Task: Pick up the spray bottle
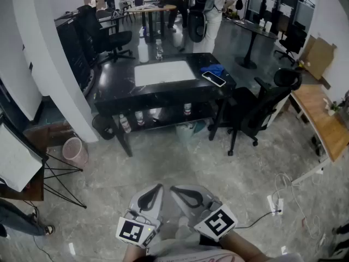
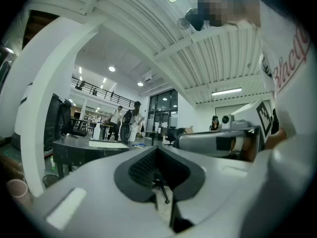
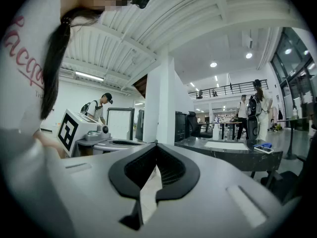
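Black surface carries the spray bottle near its far edge, well apart from us. We find left tool and right tool pressed together, empty. We advise walking closer, then spreading one.

Two tools, one table (black), one phone.
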### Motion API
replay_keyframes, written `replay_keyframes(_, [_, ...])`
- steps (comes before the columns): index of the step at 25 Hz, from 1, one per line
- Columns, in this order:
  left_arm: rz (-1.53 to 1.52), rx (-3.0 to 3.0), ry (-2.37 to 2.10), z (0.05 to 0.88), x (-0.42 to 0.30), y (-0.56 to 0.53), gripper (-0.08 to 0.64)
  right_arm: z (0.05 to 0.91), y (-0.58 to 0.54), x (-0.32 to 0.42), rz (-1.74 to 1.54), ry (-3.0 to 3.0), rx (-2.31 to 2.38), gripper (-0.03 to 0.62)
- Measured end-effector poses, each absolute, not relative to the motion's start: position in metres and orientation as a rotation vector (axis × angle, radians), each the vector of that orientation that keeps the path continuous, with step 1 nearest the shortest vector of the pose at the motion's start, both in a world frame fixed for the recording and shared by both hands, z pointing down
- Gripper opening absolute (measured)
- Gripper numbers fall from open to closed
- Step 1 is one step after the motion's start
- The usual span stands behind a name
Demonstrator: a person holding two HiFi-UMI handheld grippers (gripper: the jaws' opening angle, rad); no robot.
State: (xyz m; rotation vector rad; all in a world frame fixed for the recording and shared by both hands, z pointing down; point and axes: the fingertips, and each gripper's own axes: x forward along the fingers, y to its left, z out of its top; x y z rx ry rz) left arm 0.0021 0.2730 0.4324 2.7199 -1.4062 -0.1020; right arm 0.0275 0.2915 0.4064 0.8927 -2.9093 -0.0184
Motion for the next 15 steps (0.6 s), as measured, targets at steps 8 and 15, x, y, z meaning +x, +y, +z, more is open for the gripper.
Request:
replay_keyframes(8, [-0.127,2.723,-1.432,0.409,-0.006,0.319,0.000,0.392,0.336,0.011,-0.025,-2.946,0.916,0.002])
replay_keyframes(15, [-0.143,2.751,-1.434,0.401,-0.009,0.316,0.000,0.388,0.333,0.011,-0.047,-2.950,0.947,0.002])
